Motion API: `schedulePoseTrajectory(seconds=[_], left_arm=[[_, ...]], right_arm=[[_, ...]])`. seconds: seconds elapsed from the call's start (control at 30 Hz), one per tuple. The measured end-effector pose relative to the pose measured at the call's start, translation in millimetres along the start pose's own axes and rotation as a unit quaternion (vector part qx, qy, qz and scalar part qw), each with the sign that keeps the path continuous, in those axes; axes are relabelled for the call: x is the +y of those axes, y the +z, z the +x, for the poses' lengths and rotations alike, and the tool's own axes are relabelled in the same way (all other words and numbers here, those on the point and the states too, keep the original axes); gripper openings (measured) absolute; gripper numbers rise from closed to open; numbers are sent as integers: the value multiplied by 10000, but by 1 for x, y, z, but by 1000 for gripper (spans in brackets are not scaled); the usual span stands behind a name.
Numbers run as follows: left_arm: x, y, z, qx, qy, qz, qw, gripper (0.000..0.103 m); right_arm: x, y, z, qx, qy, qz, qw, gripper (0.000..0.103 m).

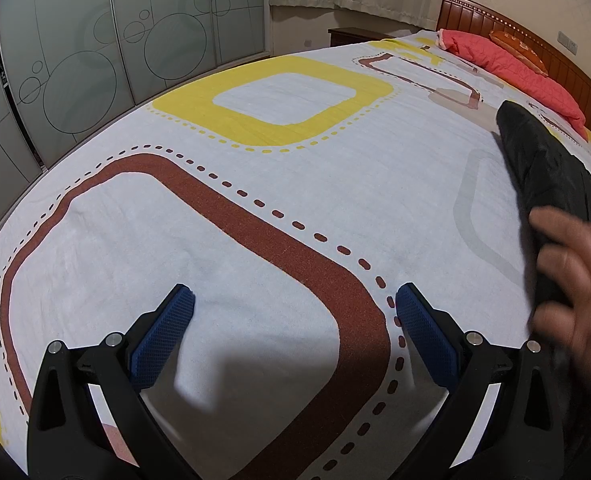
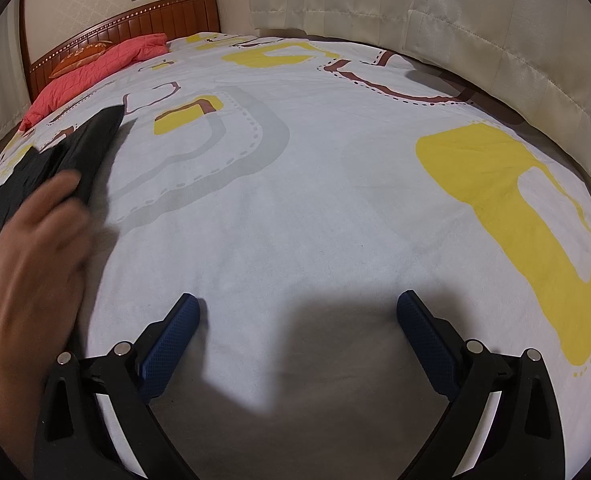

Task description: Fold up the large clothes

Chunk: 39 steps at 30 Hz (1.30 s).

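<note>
a dark, quilted-looking garment (image 1: 551, 184) lies bunched at the right edge of the left view, a blurred bare hand (image 1: 575, 276) on it. left gripper (image 1: 293, 304) and right gripper (image 2: 297, 312) gape wide, empty. no readable writing.

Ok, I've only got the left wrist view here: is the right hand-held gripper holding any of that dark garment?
Observer: No. The right hand-held gripper is open, with only bedspread between its fingers.
Operator: What's on that side of the bed?
Observer: A cream curtain runs along the far edge of the bed, and a big yellow shape is printed to the gripper's right.
Operator: And the garment, seen from there?
Observer: The dark garment lies off to that gripper's left under a blurred bare hand. Its tip points toward a small yellow patch.
</note>
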<state>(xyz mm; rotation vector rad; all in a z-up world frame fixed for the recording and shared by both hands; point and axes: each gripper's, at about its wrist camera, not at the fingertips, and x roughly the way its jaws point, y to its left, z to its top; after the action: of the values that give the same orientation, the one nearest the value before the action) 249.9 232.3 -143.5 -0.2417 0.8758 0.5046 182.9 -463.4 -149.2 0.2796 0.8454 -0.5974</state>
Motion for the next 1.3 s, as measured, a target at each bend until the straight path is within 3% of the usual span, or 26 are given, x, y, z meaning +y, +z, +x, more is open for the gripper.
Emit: schedulePoseTrajectory(seconds=[1.3], left_arm=[[0,1,1,5,-19,-12,10000,101]], right_arm=[[0,0,1,2,7,10,10000,98]])
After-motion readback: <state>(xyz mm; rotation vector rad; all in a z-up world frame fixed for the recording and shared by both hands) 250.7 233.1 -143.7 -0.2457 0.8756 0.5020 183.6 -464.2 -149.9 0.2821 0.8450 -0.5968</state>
